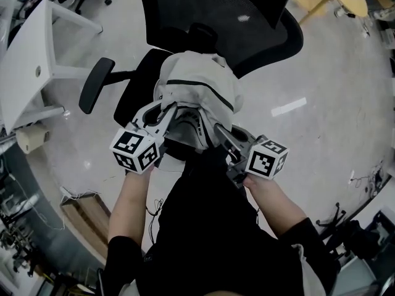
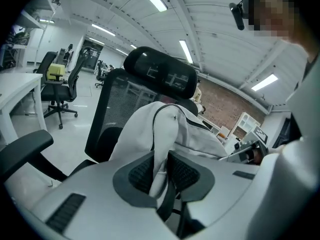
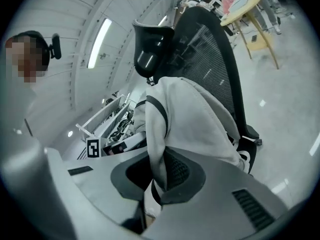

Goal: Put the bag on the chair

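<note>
Bag (image 1: pixel 199 86) up against the chair (image 1: pixel 247 17), and it is carried by both tongs at once: a white fabric backpack with dark piping and black straps, seen from the head view in front of the black mesh backrest (image 1: pixel 210 5) and over the dark seat (image 1: pixel 137 94). Whether its base is already pressed onto the seat cannot be told, since the bag's own bulk covers that spot. The left gripper (image 2: pixel 161 171) is closed down to a narrow gap, and a fold of white fabric with a black strap beside it is pinched between its ribbed pads (image 2: pixel 184 173). The right gripper (image 3: pixel 157 173) is clamped almost fully together, and a white strap edged in black is squeezed between its pads in the same way. Both grippers are pointed forward and somewhat down, side by side at the near face of the bag, with their marker cubes (image 1: pixel 134 150) turned up toward the head camera. The bag is kept upright, its rounded top leaned toward the backrest just under the headrest (image 2: pixel 160 76). Its top is seen closed over, so what is inside is hidden by the cloth. One black armrest (image 1: pixel 95 85) is seen jutting out to the left of the bag, apart from it. A white table (image 1: pixel 28 60) is seen further left on the pale, glossy floor (image 1: pixel 321 73).
</note>
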`<state>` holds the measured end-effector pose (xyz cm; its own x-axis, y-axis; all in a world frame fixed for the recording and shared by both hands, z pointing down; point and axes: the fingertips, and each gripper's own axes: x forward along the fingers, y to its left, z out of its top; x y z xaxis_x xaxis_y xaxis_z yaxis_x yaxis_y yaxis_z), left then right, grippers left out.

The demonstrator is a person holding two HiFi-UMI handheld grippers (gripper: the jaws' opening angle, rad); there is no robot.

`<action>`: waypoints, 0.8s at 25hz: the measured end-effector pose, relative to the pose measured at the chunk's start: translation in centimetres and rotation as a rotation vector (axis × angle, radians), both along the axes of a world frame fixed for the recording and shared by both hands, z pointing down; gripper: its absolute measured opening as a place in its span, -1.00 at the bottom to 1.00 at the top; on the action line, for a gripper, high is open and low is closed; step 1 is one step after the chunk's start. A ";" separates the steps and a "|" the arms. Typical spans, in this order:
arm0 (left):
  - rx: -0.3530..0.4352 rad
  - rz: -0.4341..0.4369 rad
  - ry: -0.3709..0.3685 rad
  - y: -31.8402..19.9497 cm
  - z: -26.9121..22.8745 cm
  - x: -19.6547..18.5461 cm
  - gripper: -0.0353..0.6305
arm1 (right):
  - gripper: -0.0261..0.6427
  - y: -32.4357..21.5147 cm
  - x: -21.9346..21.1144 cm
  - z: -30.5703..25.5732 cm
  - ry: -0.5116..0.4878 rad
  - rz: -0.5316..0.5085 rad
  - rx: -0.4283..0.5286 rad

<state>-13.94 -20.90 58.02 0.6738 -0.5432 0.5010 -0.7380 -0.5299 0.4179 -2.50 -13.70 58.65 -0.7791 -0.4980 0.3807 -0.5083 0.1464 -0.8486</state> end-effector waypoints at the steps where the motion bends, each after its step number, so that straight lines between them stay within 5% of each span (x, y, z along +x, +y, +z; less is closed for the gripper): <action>1: -0.002 -0.007 -0.008 -0.4 0.3 0.0 -0.66 | -0.82 -0.5 0.3 0.4 -0.009 0.024 -0.013; 7: -0.029 -0.069 0.008 -1.7 1.8 -1.2 -0.51 | -0.82 -2.4 1.6 1.7 -0.017 0.078 -0.013; 14: 0.019 -0.085 -0.040 -5.4 2.8 -1.4 -0.45 | -0.82 -6.5 2.2 2.7 0.016 0.103 0.013; 20: 0.071 -0.080 -0.106 -4.9 3.3 -1.8 -0.20 | -0.82 -7.6 1.7 4.2 0.053 0.047 0.054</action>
<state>-15.76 -25.84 61.29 0.5720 -0.6296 0.5258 -0.8172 -0.4929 0.2988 -0.81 -21.32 62.83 -0.7336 -0.5547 0.3926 -0.5601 0.1665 -0.8115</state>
